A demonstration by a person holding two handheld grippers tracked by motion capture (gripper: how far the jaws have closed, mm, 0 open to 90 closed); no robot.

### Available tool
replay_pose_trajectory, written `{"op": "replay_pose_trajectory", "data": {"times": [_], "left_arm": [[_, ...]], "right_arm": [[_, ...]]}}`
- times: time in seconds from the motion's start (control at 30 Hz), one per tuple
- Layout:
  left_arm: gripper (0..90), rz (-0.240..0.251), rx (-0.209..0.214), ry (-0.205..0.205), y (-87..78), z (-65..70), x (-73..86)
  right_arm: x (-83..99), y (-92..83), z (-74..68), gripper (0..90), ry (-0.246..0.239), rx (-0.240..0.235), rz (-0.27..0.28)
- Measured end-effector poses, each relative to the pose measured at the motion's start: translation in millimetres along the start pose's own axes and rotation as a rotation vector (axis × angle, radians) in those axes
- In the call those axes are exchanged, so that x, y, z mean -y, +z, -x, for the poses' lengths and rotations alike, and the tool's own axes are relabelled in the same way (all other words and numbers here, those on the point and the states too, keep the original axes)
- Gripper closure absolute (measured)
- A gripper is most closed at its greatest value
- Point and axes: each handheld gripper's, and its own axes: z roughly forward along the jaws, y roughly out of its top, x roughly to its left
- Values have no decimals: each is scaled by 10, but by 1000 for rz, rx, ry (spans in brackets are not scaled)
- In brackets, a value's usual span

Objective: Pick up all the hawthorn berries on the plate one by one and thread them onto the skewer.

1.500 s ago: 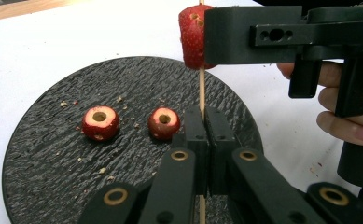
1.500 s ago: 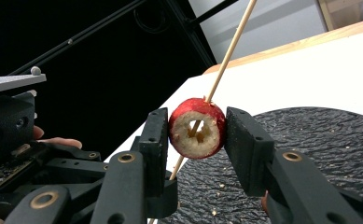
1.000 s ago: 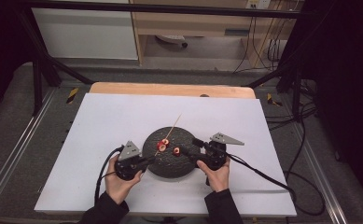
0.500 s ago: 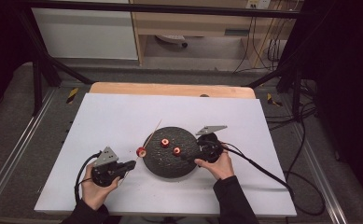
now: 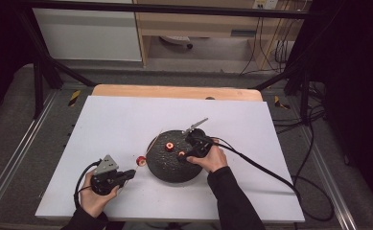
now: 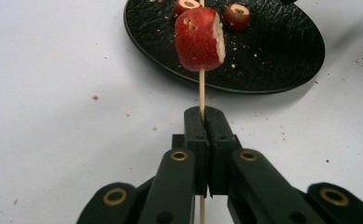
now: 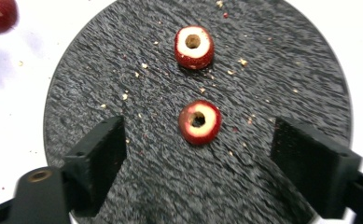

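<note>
Skewering red fruit piece [image 6: 198, 39], cored, cut-faced

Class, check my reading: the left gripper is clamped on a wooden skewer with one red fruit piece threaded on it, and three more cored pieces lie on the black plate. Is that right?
Not quite. Two cored pieces lie on the black plate, not three, as the right gripper view shows. The rest holds: the left gripper is clamped on the wooden skewer with one red fruit piece on it.

High view: above table's near edge, looking forward and down, far off. Gripper views: close, looking along own jaws. All share black plate [image 5: 174, 165] ahead of jaws.
</note>
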Motion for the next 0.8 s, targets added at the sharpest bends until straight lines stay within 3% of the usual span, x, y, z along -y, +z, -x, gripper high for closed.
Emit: {"op": "replay_pose_trajectory", "data": {"times": [0.33, 0.63, 0.8], "left_arm": [[888, -6, 9, 0, 18, 14, 17], [888, -9, 8, 2, 26, 17, 19], [888, -10, 10, 1, 27, 19, 17]], "right_arm": [[-105, 216, 61, 374, 83, -3, -74], [-124, 269, 101, 506, 159, -28, -86], [-129, 285, 118, 560, 177, -36, -97]]}}
